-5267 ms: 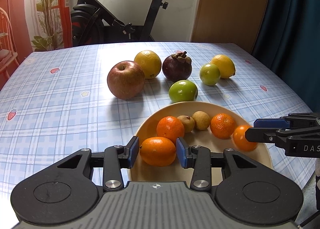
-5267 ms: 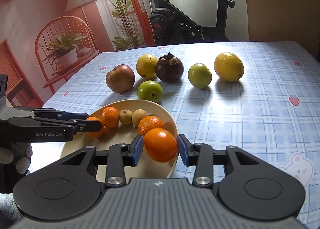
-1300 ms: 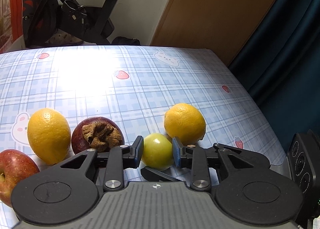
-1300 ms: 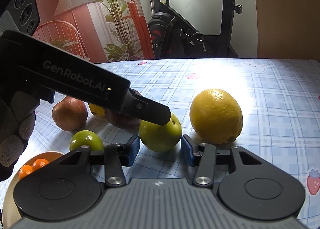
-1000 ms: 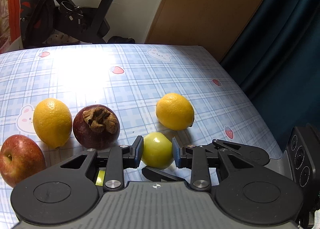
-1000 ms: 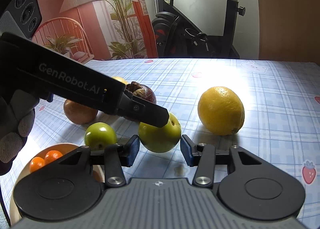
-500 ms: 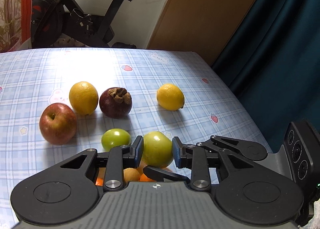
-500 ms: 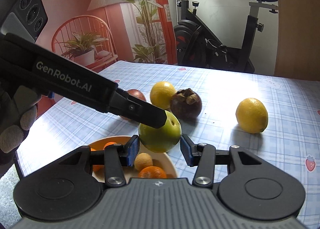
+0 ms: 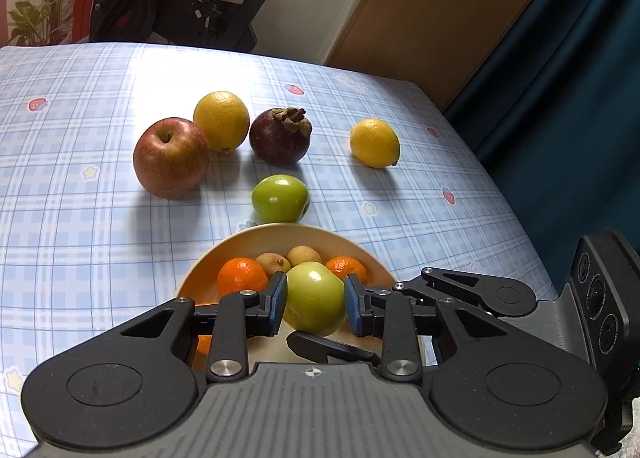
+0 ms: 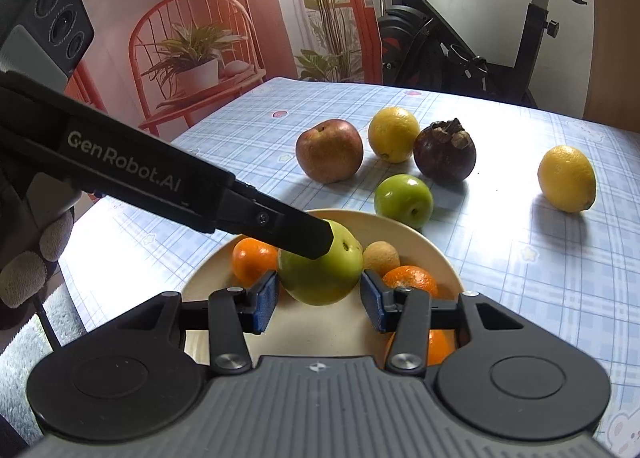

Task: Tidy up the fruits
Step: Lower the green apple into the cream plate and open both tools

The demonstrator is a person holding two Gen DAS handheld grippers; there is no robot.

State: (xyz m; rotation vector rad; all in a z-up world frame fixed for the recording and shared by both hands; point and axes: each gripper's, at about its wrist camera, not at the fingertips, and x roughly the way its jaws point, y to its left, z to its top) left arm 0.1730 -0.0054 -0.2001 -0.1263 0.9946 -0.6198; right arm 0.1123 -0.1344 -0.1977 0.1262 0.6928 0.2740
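Observation:
A green fruit (image 9: 316, 302) hangs over the beige plate (image 9: 208, 270), above the mandarins (image 9: 242, 276) and small brown fruits (image 9: 272, 262) lying in it. My left gripper (image 9: 315, 302) is shut on it, blue pads on both sides. In the right wrist view my right gripper (image 10: 320, 300) is also shut on this green fruit (image 10: 320, 274), and a left finger (image 10: 296, 232) rests on its upper left. One right finger (image 9: 460, 290) shows beside the fruit in the left wrist view, the other passes under it.
On the checked tablecloth beyond the plate lie a second green fruit (image 9: 280, 197), a red apple (image 9: 171, 157), a yellow orange (image 9: 221, 120), a mangosteen (image 9: 280, 135) and a lemon (image 9: 375, 142). The table's right edge (image 9: 516, 217) runs by a dark curtain. A gloved hand (image 10: 36, 258) holds the left gripper.
Both grippers have drawn back together from beside the lemon with the green fruit between them. It now hangs over the plate, and the other fruits look farther away.

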